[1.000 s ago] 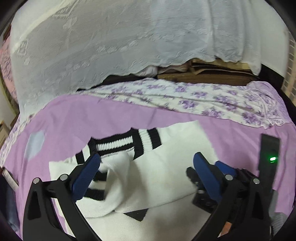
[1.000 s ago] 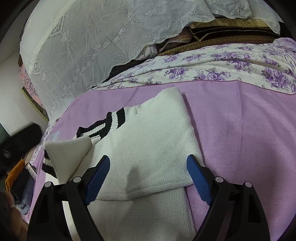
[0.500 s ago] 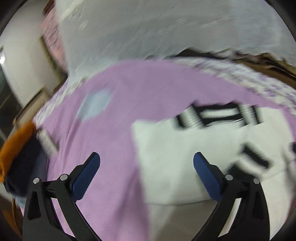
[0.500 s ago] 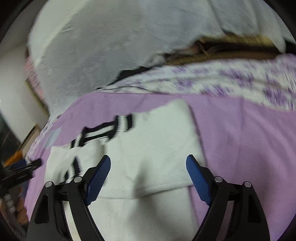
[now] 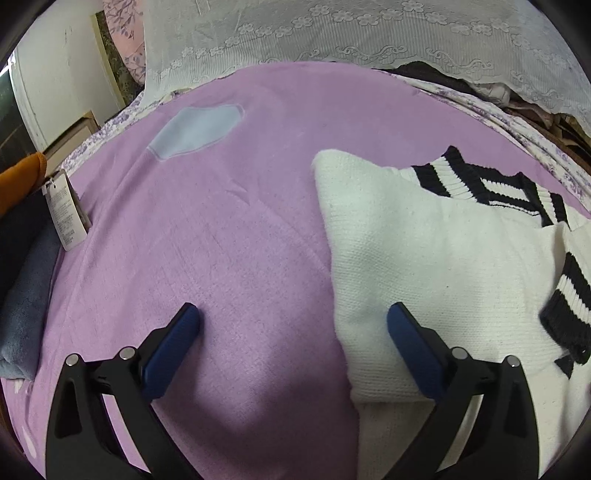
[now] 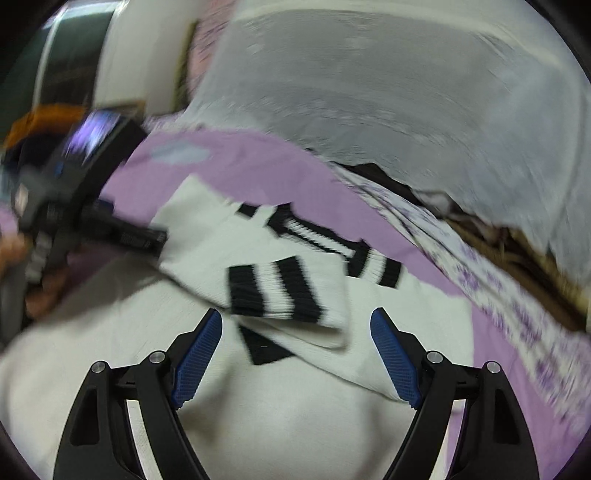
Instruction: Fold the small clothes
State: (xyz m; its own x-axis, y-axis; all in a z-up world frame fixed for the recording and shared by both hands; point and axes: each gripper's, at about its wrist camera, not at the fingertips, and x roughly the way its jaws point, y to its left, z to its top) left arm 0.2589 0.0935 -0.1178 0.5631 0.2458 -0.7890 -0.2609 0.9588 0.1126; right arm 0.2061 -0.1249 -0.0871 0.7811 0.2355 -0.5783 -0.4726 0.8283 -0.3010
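A white knit sweater (image 5: 424, 251) with black-striped collar and cuffs lies on the purple blanket (image 5: 229, 229), sleeves folded in over its body. My left gripper (image 5: 293, 332) is open and empty, over the sweater's left edge, one finger above blanket, one above the knit. My right gripper (image 6: 295, 339) is open and empty, low over the sweater (image 6: 280, 406), facing a folded striped cuff (image 6: 273, 291). The right wrist view is blurred; the left gripper (image 6: 74, 206) shows at its left.
A pile of dark and orange clothes (image 5: 22, 221) with a paper tag (image 5: 66, 214) lies at the blanket's left edge. A white lace cover (image 5: 332, 33) and floral sheet (image 5: 517, 125) rise behind. A pale blue patch (image 5: 195, 129) marks the blanket.
Both grippers have swung to the left, still open. The left one now looks at the sweater's left edge and bare blanket; the right one now faces the folded striped cuff.
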